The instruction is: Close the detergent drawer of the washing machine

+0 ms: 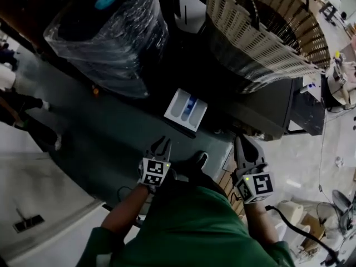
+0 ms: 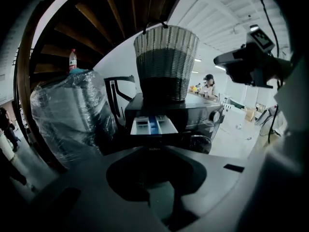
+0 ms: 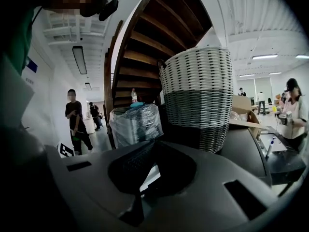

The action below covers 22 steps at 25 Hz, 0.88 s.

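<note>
Drawer (image 1: pixel 186 109) stands pulled out from the dark washing machine (image 1: pixel 271 117), under the wicker basket (image 1: pixel 261 32). Left gripper (image 1: pixel 162 145) hangs short of it, jaws spread and empty. Right gripper (image 1: pixel 242 144) sits well apart to the side, jaws seemingly pressed together on nothing.

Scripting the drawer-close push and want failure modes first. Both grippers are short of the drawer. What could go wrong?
1. The left gripper has its jaws apart; a tip could drop into an open compartment of the detergent drawer instead of pushing its front.
2. The plastic-wrapped bundle stands close beside the drawer; an approach from that side may snag it.
3. A hard shove might jolt the wicker basket atop the washing machine.
</note>
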Tool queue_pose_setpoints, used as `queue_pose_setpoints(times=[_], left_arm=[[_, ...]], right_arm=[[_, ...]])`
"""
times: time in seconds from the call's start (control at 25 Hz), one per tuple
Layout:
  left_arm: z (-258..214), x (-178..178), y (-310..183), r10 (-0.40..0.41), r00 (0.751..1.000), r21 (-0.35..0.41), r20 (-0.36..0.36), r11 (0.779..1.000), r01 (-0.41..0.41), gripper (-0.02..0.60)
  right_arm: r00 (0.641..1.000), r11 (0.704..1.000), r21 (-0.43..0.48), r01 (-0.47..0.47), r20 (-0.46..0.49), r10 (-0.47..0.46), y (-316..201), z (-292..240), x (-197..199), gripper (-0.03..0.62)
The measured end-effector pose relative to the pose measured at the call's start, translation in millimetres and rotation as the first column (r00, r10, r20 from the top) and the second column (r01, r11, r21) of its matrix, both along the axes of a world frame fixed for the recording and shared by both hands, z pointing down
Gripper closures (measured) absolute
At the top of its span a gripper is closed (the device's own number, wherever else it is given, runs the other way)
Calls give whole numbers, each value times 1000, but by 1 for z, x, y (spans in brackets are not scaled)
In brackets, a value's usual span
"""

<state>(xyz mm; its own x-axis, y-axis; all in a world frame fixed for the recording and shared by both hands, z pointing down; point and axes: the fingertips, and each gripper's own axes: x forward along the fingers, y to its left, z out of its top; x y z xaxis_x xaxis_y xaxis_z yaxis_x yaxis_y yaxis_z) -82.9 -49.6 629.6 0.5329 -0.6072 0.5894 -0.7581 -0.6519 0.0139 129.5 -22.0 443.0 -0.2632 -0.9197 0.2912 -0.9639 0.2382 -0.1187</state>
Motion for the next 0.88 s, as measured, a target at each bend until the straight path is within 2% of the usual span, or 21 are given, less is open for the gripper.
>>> queue_pose_setpoints(times=[0.2, 0.28, 0.44, 0.6, 0.88], left_arm=[[31, 16, -13, -48, 997, -72, 58, 996, 52, 495], [37, 20, -21, -58, 995, -74, 78, 995, 64, 495], [47, 29, -24, -19, 993, -80, 112, 996, 28, 495], [59, 38, -24, 31, 994, -110, 103, 994, -20, 495], [58, 43, -41, 43, 997, -106, 66, 994, -36, 494]], right_arm=[[998, 998, -3, 67, 15, -67, -43, 1, 30, 571], [996, 996, 8, 89, 20, -89, -56, -3, 35, 571], [995, 995, -3, 100, 7, -100, -70, -3, 38, 571], [998, 997, -56, 56, -33, -58, -79, 11, 42, 571], [999, 996, -86, 18, -47, -22, -87, 21, 29, 571]])
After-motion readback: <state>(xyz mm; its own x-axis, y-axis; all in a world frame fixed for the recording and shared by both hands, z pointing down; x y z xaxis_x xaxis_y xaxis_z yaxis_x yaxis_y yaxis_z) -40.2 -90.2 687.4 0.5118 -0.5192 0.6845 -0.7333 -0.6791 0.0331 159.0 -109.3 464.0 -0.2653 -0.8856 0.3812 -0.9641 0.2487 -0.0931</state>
